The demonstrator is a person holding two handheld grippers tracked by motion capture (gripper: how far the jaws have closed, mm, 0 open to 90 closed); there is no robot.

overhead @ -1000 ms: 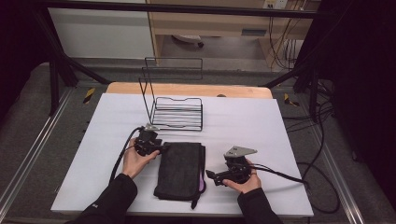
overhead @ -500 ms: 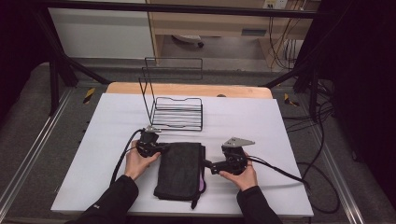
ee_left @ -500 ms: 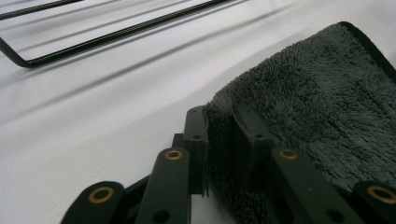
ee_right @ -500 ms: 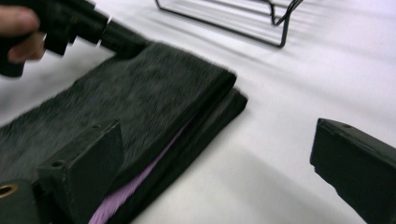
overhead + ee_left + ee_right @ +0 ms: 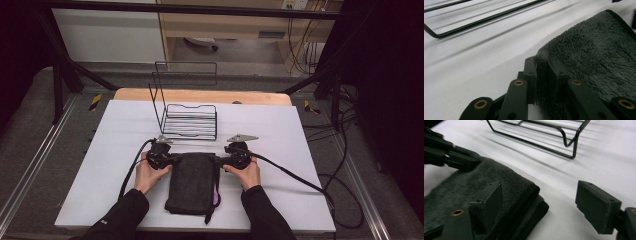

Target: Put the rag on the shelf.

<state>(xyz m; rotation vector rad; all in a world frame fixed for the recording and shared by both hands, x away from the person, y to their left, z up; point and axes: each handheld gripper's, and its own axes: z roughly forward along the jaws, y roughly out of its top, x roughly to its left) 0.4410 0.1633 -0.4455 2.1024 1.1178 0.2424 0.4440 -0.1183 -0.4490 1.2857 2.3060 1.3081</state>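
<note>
Towel [image 5: 191, 181]: dark, folded, flat on the white table [image 5: 300, 150], near edge, between our hands.
Left gripper [image 5: 543, 77]: we have it pinching the towel's far left corner.
Right gripper [image 5: 539, 205]: spread, straddling the far right corner, not yet pinching.
Wire rack [image 5: 190, 120]: just beyond, bare.
Progress: we judge it early; one corner held, second grasp and lift remain.

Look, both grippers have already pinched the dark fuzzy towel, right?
Not both. The left gripper is shut on the towel's corner, but the right gripper is open around the opposite corner, not pinching it. The right gripper view shows this.
</note>
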